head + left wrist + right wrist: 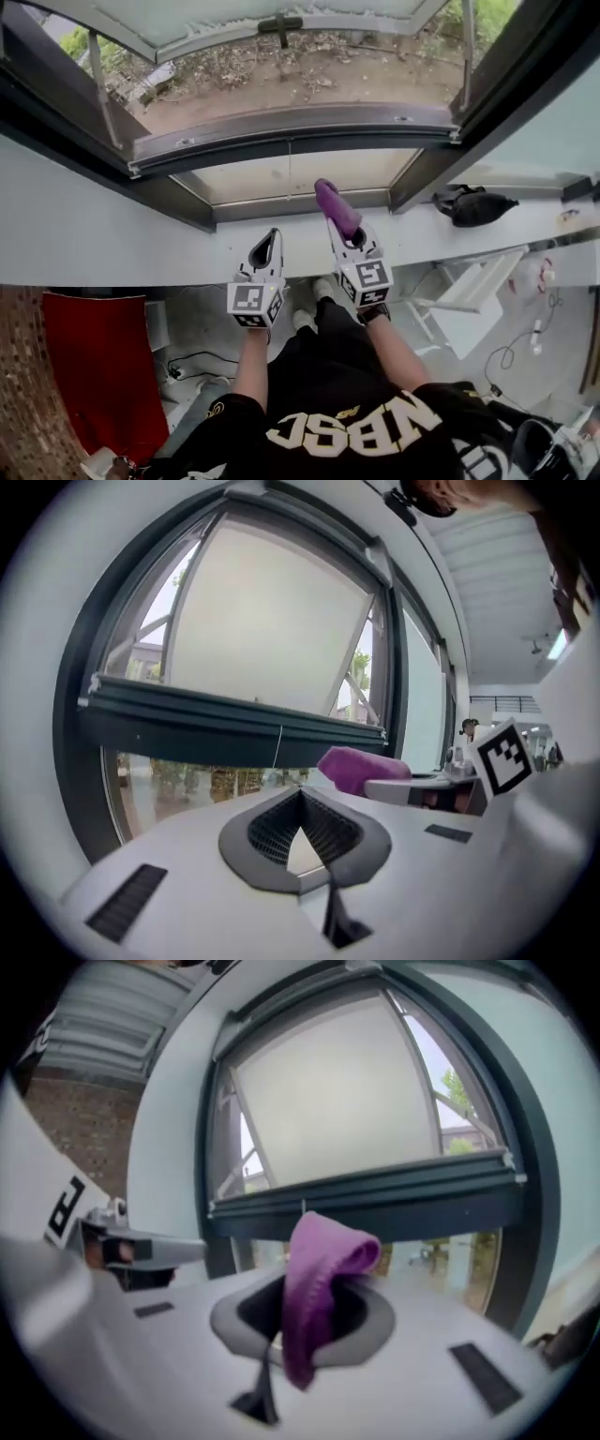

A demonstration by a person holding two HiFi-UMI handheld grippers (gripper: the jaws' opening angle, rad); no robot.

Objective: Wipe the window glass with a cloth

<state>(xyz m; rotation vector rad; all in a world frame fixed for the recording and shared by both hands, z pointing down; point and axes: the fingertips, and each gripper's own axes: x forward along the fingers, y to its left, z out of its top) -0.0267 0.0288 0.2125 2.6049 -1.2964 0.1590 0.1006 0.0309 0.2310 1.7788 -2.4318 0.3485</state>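
While the white left gripper is hanging pinched together and empty above the white windowsill, the right gripper, second of two, is clamping one folded purple cloth. The cloth's tip is pointing near the lower window glass. Beyond, one dark-framed sash is standing open.

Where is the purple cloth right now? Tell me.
In the head view the purple cloth sits centre-right, pinched in the fingers of the right gripper, in front of the lower window glass, just right of the left gripper.
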